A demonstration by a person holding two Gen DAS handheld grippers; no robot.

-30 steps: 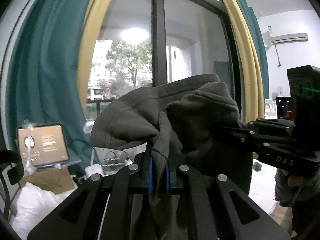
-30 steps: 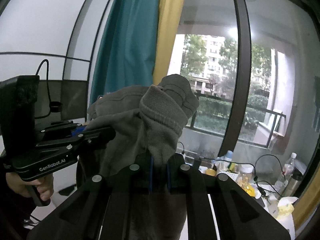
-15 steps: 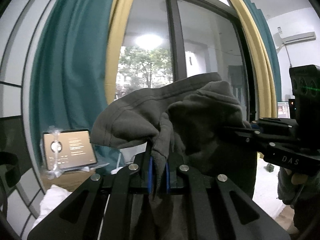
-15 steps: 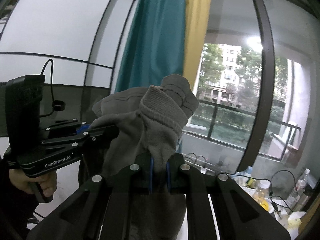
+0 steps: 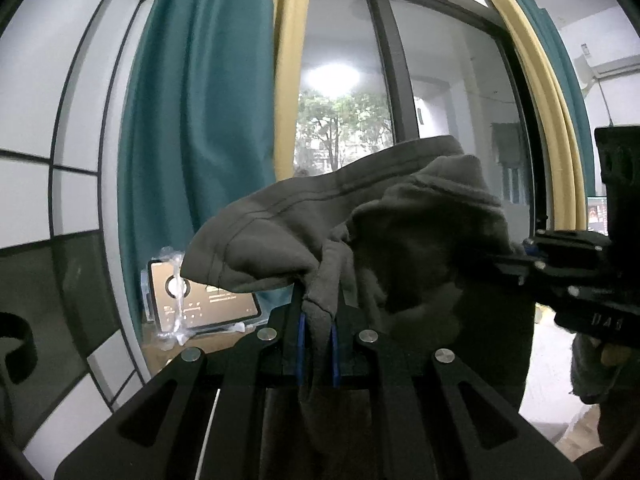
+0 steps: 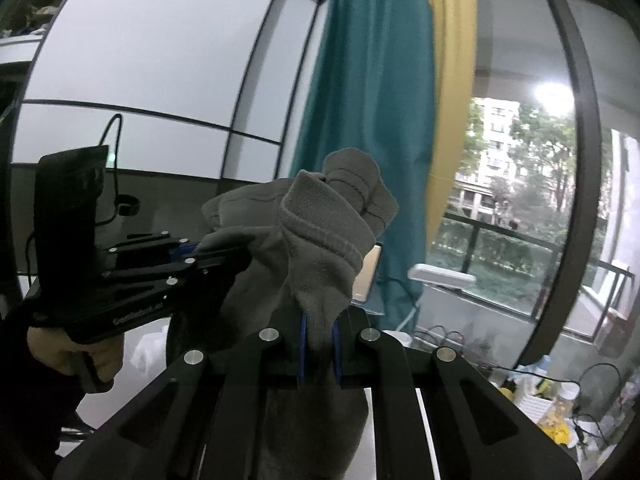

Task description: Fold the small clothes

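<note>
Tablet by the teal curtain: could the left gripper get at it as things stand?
Probably not. The left gripper is shut on the grey garment, which the right gripper also clamps, so its jaws are occupied. The tablet sits beyond, partly hidden behind the hanging cloth.

Left gripper [image 5: 316,354]: matte black flat linkage bars, slotted cut-outs, four round silver screw heads, blue pads lining jaws. Right gripper [image 6: 319,354]: same black build, silver screws, blue pads. Side view of each: boxy black housing, white lettering on body, thin black cable looping behind. Hand [image 6: 72,350] on black handle, dark sleeve.
</note>
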